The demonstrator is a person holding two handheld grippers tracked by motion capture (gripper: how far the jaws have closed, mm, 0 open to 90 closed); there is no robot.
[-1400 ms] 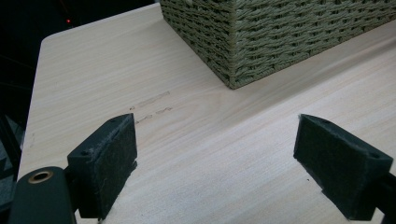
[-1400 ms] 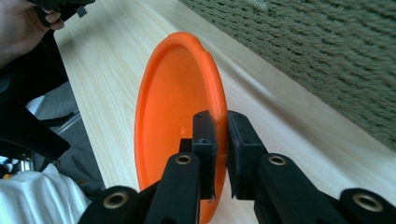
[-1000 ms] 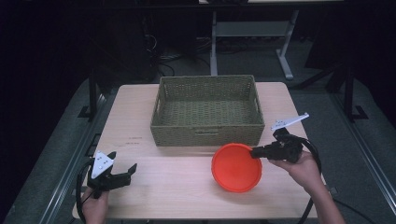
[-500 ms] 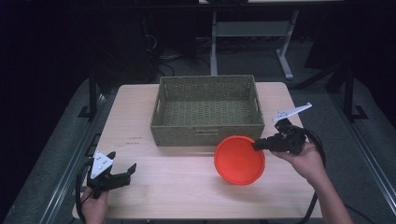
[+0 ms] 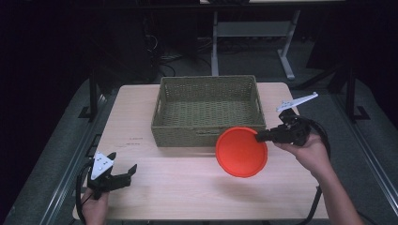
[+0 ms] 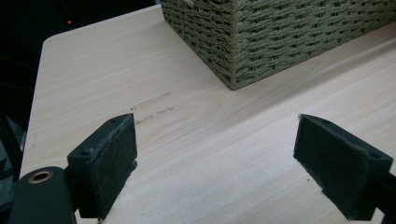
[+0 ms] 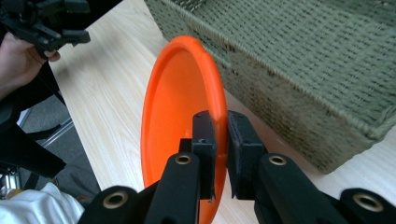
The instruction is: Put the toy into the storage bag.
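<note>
At the near left our left gripper (image 5: 123, 172) rests with jaws apart. Our right gripper (image 7: 219, 140) clamps the round orange plastic plate's (image 5: 241, 152) rim, lifted just right of the green woven basket's (image 5: 187, 136) near wall; the basket lies far-left.

An orange plate (image 5: 241, 152), round and shallow with a raised rim, hangs clear of the wooden table (image 5: 187, 187) as I hold it by its edge. It tilts up on its side, just in front of the woven basket's (image 5: 206, 133) near right corner, its shadow below.
</note>
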